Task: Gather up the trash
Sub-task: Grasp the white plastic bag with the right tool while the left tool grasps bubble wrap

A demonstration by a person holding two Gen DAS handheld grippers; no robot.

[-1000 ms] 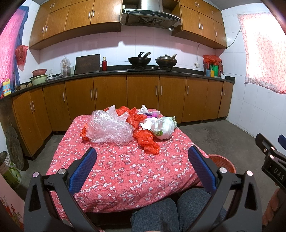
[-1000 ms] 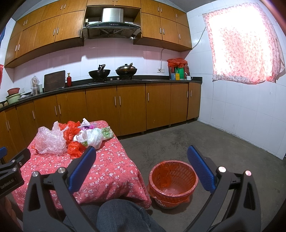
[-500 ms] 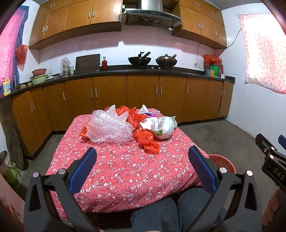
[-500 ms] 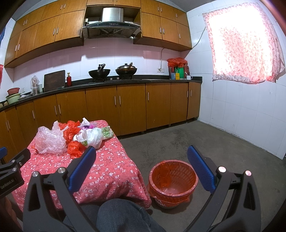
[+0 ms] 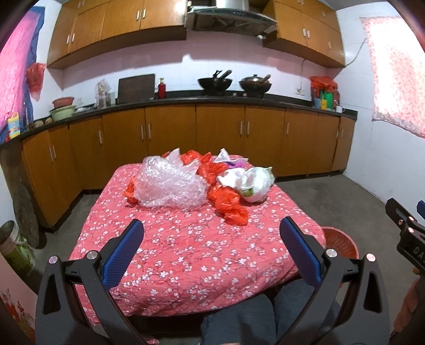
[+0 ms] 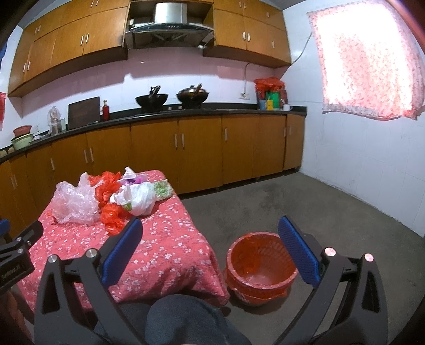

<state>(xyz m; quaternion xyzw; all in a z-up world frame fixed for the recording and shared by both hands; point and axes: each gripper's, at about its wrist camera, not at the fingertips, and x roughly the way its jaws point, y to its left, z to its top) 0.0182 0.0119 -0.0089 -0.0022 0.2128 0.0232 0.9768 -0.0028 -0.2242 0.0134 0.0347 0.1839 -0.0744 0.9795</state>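
A: Left wrist view: the left gripper (image 5: 211,245) is held with jaws released; trash pile (image 5: 196,183) lies at twelve o'clock on the worktop (image 5: 186,254). Loose film could be snagged.

B: Right wrist view: the right gripper (image 6: 209,250) is held spread, empty; the bin (image 6: 259,268) sits at one o'clock. Light bags might be dropped short.

Walls: pink tile behind counter, white tile (image 6: 358,164) at right | Cabinets: brown wood (image 6: 199,148), upper and lower, range hood (image 6: 168,24) top centre | Floor: grey concrete (image 6: 279,201) | Window: upper right, pink floral curtain (image 6: 366,55), backlit, possibly daylight | Counter: dark (image 5: 186,102)
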